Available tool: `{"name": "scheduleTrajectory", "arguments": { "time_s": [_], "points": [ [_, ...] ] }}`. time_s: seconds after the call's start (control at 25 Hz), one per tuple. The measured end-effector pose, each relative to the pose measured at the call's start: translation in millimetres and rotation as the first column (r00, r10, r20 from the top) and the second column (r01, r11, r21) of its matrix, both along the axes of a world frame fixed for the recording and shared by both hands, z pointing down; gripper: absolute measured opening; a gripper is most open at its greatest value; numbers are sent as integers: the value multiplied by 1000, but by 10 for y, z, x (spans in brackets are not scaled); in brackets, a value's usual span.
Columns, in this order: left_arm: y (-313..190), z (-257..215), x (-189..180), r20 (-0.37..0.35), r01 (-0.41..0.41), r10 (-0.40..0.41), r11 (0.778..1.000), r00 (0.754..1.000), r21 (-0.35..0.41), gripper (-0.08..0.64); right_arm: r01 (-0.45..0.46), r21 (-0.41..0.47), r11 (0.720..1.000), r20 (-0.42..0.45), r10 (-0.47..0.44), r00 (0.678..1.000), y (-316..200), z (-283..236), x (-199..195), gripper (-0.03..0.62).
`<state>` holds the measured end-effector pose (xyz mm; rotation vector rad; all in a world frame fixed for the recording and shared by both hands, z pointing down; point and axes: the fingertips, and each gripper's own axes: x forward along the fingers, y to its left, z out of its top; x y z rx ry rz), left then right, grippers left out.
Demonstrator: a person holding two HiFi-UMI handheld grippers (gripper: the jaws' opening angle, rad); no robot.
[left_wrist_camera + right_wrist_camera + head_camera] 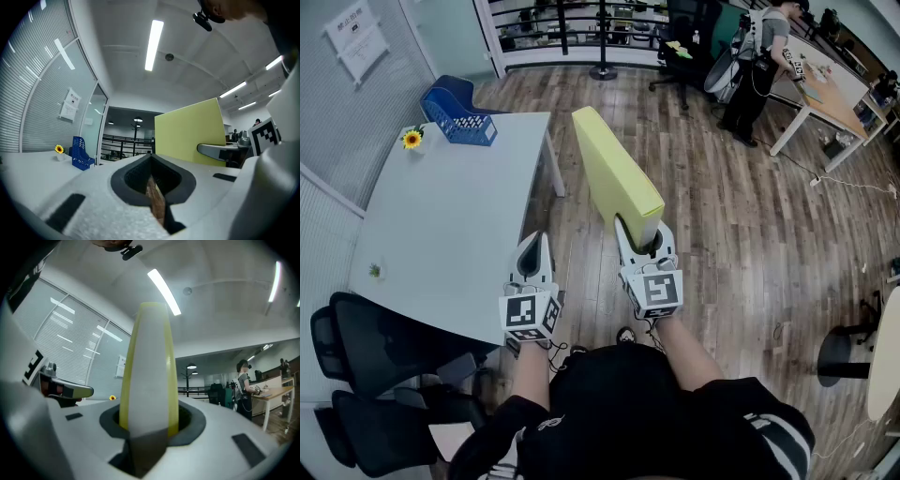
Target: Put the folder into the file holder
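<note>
Office with wooden floor point(722, 234), white table point(450, 234) bearing file holder point(459, 117), sunflower point(412, 139).

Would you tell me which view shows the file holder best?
The head view: the file holder stands whole on the table. The left gripper view shows it small and far; the right gripper view misses it.

The yellow folder's point(614, 173) near end is buried inside the right gripper point(639, 236), the wall notice's point(356, 37) print far left is too small to read, and the black chair point(366, 349) runs off the left edge.
</note>
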<state>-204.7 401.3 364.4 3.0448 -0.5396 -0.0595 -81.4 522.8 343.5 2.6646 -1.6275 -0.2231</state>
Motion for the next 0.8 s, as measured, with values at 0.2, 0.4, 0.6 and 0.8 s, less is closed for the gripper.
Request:
{"name": "scheduleTrajectory", "arguments": {
  "time_s": [0.2,0.4,0.6,0.8],
  "points": [
    [109,48,106,11,-12,12,1000,1000,-12,5,29,11,1000,31,-30,999,42,33,114,160],
    [227,170,255,34,-13,14,999,999,-33,5,48,5,999,43,-48,998,127,140,217,152],
    [384,283,273,22,19,-18,998,1000,-61,5,81,-2,997,49,-81,995,303,225,285,152],
    [382,373,316,33,50,-47,996,998,-79,5,85,9,996,55,-85,995,376,283,448,152]
  ]
}}
